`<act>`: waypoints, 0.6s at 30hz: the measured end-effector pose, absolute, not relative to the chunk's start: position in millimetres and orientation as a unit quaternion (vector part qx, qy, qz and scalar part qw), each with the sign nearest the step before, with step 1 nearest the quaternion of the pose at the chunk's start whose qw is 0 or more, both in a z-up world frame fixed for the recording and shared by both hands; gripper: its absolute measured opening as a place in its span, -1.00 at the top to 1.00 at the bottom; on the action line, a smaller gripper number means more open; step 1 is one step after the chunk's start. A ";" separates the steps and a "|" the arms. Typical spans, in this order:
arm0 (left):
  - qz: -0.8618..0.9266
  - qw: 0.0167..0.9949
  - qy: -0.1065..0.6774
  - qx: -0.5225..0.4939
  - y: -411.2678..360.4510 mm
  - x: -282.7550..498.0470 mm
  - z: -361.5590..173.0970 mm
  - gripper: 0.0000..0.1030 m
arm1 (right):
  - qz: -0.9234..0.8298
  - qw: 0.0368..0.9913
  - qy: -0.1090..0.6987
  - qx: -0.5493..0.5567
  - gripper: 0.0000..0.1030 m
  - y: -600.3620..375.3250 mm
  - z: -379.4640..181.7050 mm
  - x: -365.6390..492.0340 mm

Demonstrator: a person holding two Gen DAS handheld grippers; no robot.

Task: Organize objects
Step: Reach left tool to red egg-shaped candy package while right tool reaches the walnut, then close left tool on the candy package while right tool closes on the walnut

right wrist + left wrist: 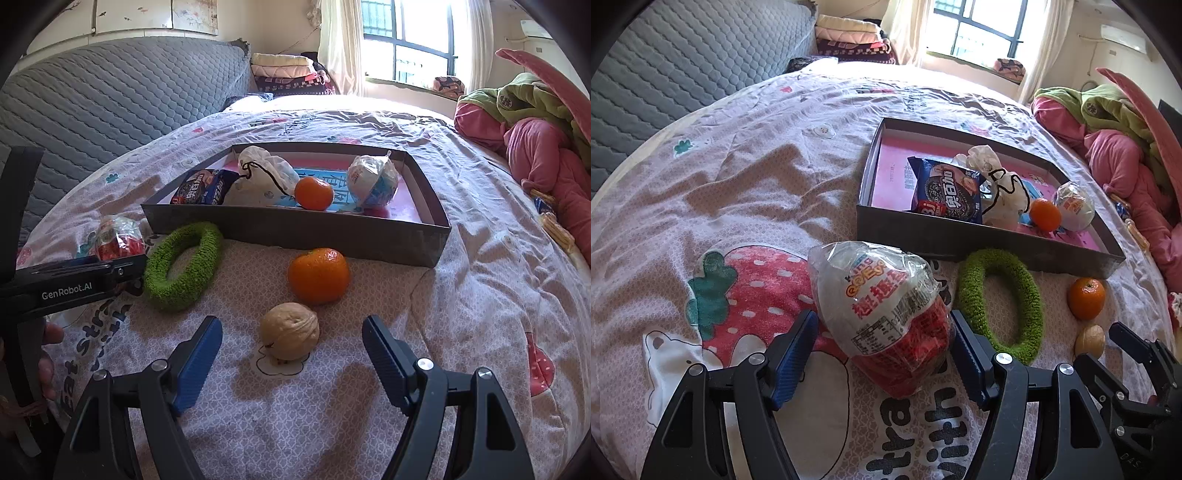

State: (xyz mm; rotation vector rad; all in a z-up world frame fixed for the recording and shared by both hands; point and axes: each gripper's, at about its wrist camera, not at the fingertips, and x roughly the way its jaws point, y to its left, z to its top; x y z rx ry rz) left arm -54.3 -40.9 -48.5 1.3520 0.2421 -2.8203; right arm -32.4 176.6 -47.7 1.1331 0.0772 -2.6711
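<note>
A red-and-white wrapped toy egg (882, 314) lies on the bedspread between the fingers of my left gripper (882, 317). The jaws are open; a thin gap shows at the left pad, and the right pad is at the wrapper. My right gripper (291, 321) is open around a walnut (290, 330), with wide gaps on both sides. Beyond the walnut sits a tangerine (318, 275), and a green fuzzy ring (210, 251) lies to its left. The dark box (295, 229) holds a cookie packet (203, 190), a white pouch (266, 173), another tangerine (314, 192) and a blue-white egg (373, 181).
Pink and green bedding (535, 147) is heaped at the right edge of the bed, with small snack packets (550, 218) beside it. A grey quilted headboard (110, 103) rises on the left. A hand holds the left gripper's body (74, 280) next to the ring.
</note>
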 end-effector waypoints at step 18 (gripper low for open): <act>-0.898 -0.005 0.090 0.431 -42.6 -59.6 -50.4 -0.37 | -0.909 0.104 0.040 0.402 0.08 174.7 -59.4 -37.0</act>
